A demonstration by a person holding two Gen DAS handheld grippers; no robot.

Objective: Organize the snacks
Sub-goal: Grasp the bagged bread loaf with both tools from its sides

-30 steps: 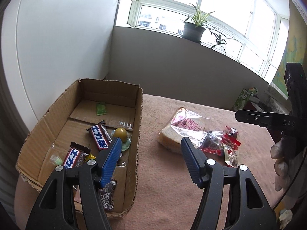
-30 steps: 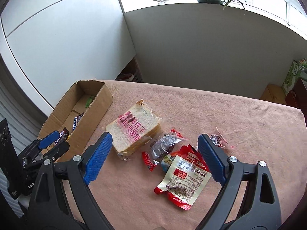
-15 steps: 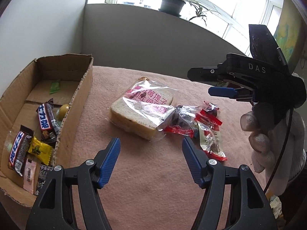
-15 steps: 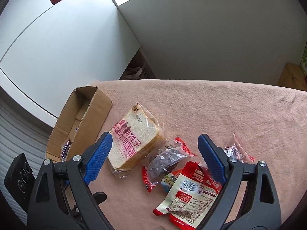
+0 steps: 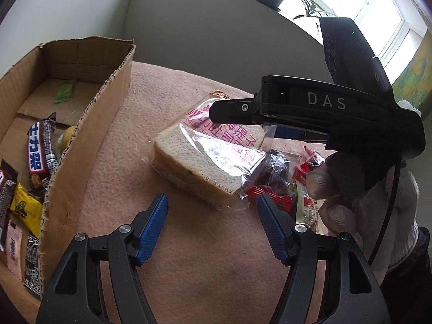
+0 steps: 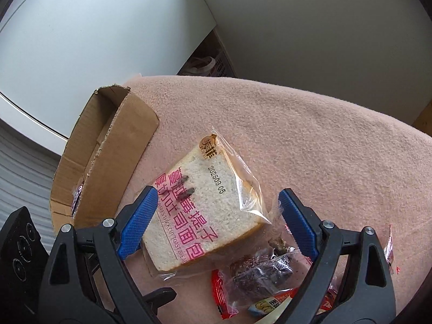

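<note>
Two grippers in play, both with jaws spread and holding nothing. Right gripper [image 6: 216,224] hangs low over the bagged toast [image 6: 205,213], blue pads on either side of the slice and apparently not yet touching it; left gripper [image 5: 212,229] waits just short of the bag's near corner. Judgement: step in hand is the pick of the toast with the right. To do it well I should drop until the pads straddle the bread's two side edges, not just the loose film, close gently (soft bread, slippery wrapper), and lift clear of the dark snack pouch [image 6: 259,270] touching its near corner so that it is not dragged along. Toast lies flat on the pink cloth [image 6: 310,140], near the cardboard box [image 5: 89,132] but apart from it. Box holds several items: a chocolate bar [image 5: 40,159], a yellow packet [image 5: 25,208], a green sachet [image 5: 64,94] at the far end, plus other wrappers I cannot identify.
</note>
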